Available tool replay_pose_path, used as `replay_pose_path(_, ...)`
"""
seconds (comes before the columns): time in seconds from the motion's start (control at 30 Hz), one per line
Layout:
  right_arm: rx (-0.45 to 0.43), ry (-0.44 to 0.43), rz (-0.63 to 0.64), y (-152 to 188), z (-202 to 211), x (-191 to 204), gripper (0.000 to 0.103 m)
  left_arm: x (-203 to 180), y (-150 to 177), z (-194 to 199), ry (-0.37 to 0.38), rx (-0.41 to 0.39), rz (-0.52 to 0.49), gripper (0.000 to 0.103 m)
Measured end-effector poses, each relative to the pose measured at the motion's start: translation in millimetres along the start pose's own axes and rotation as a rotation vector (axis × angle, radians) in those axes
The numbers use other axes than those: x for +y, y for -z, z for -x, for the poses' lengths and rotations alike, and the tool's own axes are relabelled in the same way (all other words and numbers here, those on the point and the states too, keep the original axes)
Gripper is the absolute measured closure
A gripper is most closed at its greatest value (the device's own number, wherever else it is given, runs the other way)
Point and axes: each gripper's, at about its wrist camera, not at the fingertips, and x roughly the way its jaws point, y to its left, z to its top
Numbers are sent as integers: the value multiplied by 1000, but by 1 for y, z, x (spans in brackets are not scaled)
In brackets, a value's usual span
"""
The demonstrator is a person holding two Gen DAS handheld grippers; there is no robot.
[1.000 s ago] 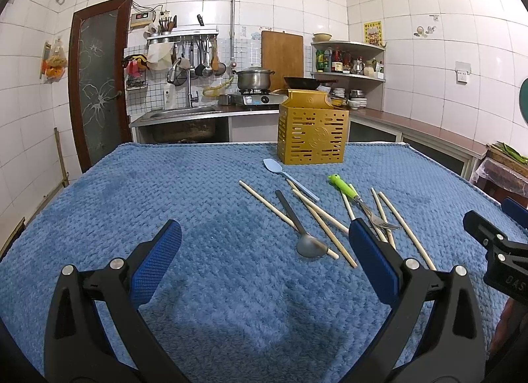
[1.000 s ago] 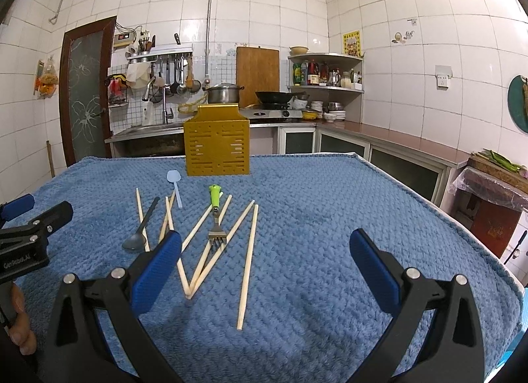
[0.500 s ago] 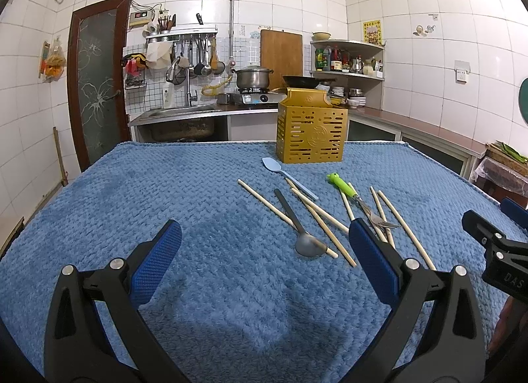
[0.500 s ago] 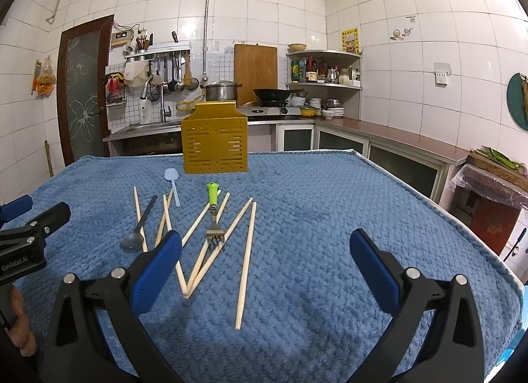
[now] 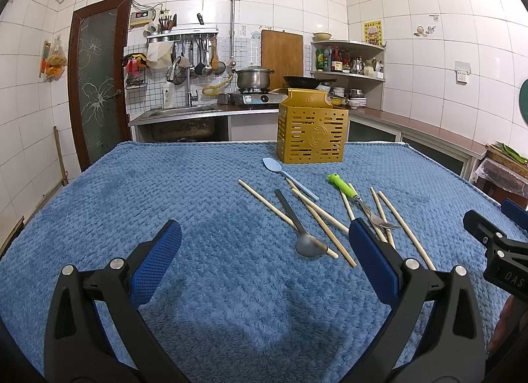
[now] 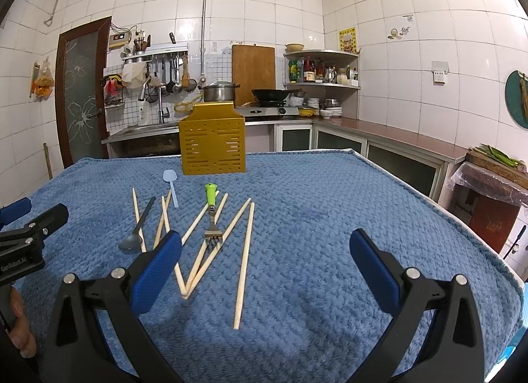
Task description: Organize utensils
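Observation:
A yellow slotted utensil holder (image 5: 312, 130) (image 6: 213, 142) stands upright at the far side of the blue cloth. In front of it lie a light blue spoon (image 5: 288, 176) (image 6: 171, 185), a dark metal spoon (image 5: 298, 226) (image 6: 138, 226), a green-handled fork (image 5: 358, 200) (image 6: 211, 214) and several wooden chopsticks (image 5: 316, 214) (image 6: 244, 257), loosely crossed. My left gripper (image 5: 264, 251) hovers open over the cloth, left of the pile. My right gripper (image 6: 264, 251) is open too, near the chopstick tips. Neither holds anything.
The blue knitted cloth (image 5: 148, 191) (image 6: 330, 205) covers the whole table. Behind it are a sink (image 5: 181, 112), a stove with a pot (image 5: 252, 78), and a counter (image 6: 396, 134) along the right wall. A hand (image 6: 19, 327) shows at the lower left.
Both grippers have drifted slightly; the holder and utensils sit a touch lower and closer in the views. Nothing was grasped or moved on the cloth.

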Motion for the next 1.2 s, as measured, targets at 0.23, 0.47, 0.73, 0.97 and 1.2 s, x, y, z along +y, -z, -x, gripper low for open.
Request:
replay_pose_path(0.23, 0, -1, -1, 0, 0, 0, 4, 0, 0, 0, 1, 0, 0, 5)
replay_pose_path(0.47, -1, -1, 0, 0, 0, -1, 4, 0, 0, 0, 0, -1, 0, 5)
replay_pose_path(0.73, -1, 0, 0, 0, 0, 0, 4, 0, 0, 0, 0, 0, 0, 5)
replay_pose_path(0.97, -4, 4, -4, -2, 3, -3, 4, 2, -1, -1, 2, 3, 3, 5)
replay_pose_path(1.2, -7, 8, 0, -3, 3, -3, 4, 6, -1, -2, 6, 14, 16, 5)
